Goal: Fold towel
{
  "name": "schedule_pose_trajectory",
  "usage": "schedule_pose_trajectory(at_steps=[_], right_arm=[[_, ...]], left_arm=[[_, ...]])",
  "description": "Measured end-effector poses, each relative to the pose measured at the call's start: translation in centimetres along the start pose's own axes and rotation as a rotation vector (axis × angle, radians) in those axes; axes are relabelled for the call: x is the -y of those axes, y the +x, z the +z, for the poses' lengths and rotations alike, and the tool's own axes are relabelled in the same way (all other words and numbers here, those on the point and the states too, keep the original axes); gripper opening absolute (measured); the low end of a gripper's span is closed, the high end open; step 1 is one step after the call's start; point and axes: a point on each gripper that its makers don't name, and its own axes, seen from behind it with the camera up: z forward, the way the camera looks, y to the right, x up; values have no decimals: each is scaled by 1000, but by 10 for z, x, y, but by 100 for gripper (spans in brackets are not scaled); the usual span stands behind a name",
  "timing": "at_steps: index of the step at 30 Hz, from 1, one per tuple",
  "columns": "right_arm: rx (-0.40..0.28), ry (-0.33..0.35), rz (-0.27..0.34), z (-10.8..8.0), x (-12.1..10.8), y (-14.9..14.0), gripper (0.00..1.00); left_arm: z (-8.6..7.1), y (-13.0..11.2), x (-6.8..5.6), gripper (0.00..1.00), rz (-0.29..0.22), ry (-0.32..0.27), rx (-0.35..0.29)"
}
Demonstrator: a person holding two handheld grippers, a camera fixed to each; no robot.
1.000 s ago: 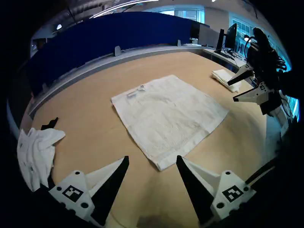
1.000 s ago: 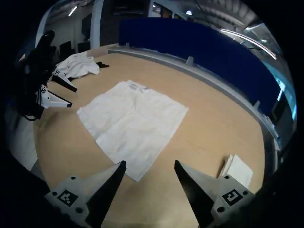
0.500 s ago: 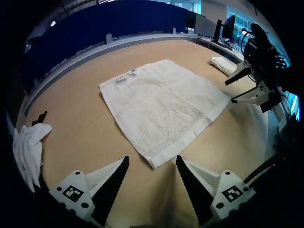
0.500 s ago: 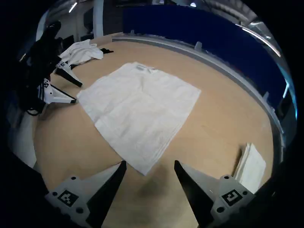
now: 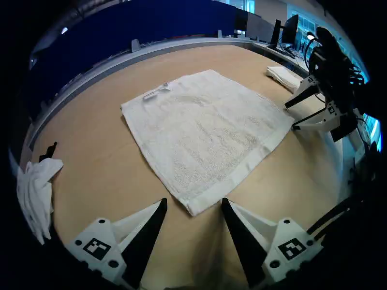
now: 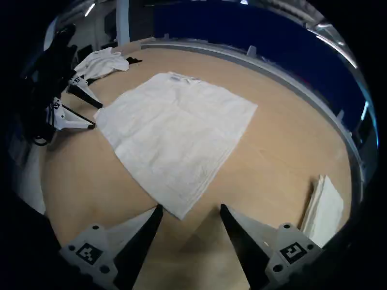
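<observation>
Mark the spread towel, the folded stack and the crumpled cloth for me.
towel [image 5: 203, 130], left gripper view, middle of the spread cloth.
folded stack [image 6: 328, 210], right gripper view, top face.
crumpled cloth [image 5: 35, 191], left gripper view, middle of the heap.

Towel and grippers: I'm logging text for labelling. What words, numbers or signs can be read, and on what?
No text can be read.
Tag on the towel: too small to read.
Left gripper and right gripper: black-and-white square markers, no words.
</observation>
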Motion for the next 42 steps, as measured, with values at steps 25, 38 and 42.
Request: schedule_pose_trajectory(at_steps=[25, 38, 42], right_arm=[[15, 55, -11, -2, 17, 1, 23], [15, 52, -6, -1, 14, 3, 17], [5, 55, 1, -4, 12, 6, 17]], left_arm=[[-1, -1, -3, 28, -9, 11, 40], [-3, -1, -8, 6, -24, 2, 41], [-5, -1, -10, 6, -29, -7, 42]])
